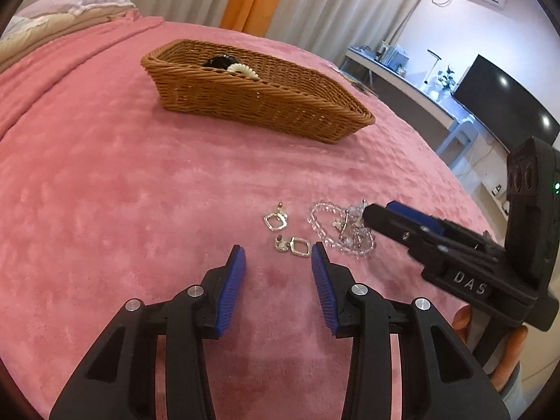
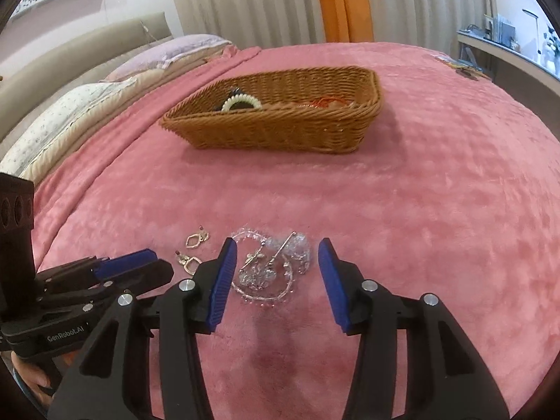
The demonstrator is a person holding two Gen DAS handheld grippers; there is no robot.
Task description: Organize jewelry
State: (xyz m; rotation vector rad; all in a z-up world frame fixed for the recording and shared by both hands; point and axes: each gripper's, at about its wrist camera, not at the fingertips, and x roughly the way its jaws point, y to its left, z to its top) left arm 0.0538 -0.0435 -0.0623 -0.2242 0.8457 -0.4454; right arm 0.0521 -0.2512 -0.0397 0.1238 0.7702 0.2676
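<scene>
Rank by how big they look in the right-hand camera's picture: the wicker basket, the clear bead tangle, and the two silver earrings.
1. wicker basket, clearly largest, though farthest away.
2. clear bead tangle, helped by nearness to the camera.
3. the two silver earrings: far earring and near earring look alike, so unranked.

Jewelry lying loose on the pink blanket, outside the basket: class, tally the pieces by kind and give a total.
Silver square-hoop earrings: 2
Clear bead bracelet or necklace strands, tangled in one pile: 1 pile, separate strands cannot be counted
Total: 3 items, counting the pile as one
</scene>
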